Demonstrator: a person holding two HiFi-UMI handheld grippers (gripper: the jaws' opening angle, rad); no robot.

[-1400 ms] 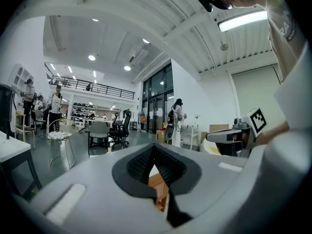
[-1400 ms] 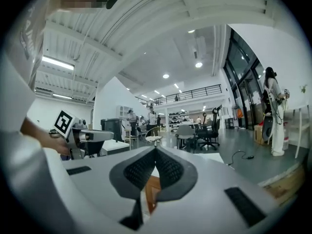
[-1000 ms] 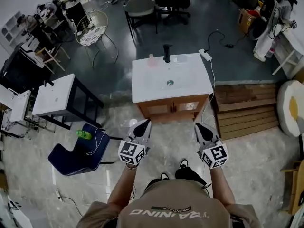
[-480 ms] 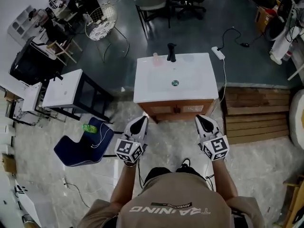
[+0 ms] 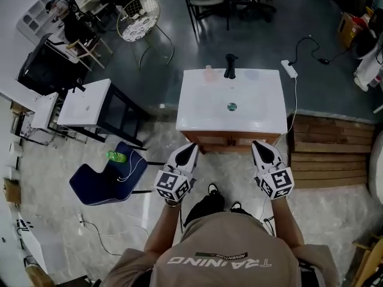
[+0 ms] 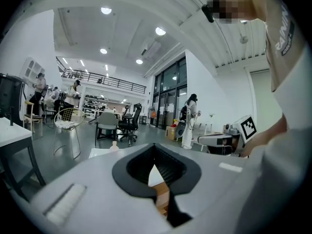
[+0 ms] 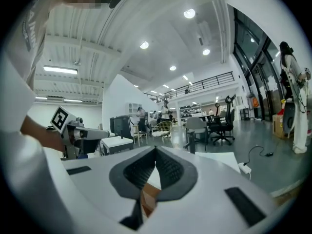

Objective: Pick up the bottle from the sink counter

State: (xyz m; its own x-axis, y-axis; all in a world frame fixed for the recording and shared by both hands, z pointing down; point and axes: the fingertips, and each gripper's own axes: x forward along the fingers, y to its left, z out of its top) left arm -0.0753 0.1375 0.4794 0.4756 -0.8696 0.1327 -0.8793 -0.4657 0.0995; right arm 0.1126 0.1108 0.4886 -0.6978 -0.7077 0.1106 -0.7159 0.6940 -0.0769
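Note:
A small pale pink bottle [image 5: 209,72] stands at the back edge of the white sink counter [image 5: 197,109], just left of the black faucet [image 5: 230,66]. In the left gripper view the bottle [image 6: 114,145] shows far ahead, over the jaws. My left gripper [image 5: 191,147] and right gripper [image 5: 258,145] hang side by side just short of the counter's front edge, well away from the bottle. Both are shut with nothing between the jaws, as the left gripper [image 6: 155,150] and right gripper [image 7: 156,151] show in their own views.
A blue chair [image 5: 96,187] with a green bottle [image 5: 115,156] on it sits to my left. A white table on a black frame [image 5: 84,103] stands beyond it. Wooden steps [image 5: 326,148] lie right of the counter, and a power strip [image 5: 289,69] lies behind it.
The person has stepped toward the sink counter, which now lies closer to both grippers. Both grippers stay shut and side by side.

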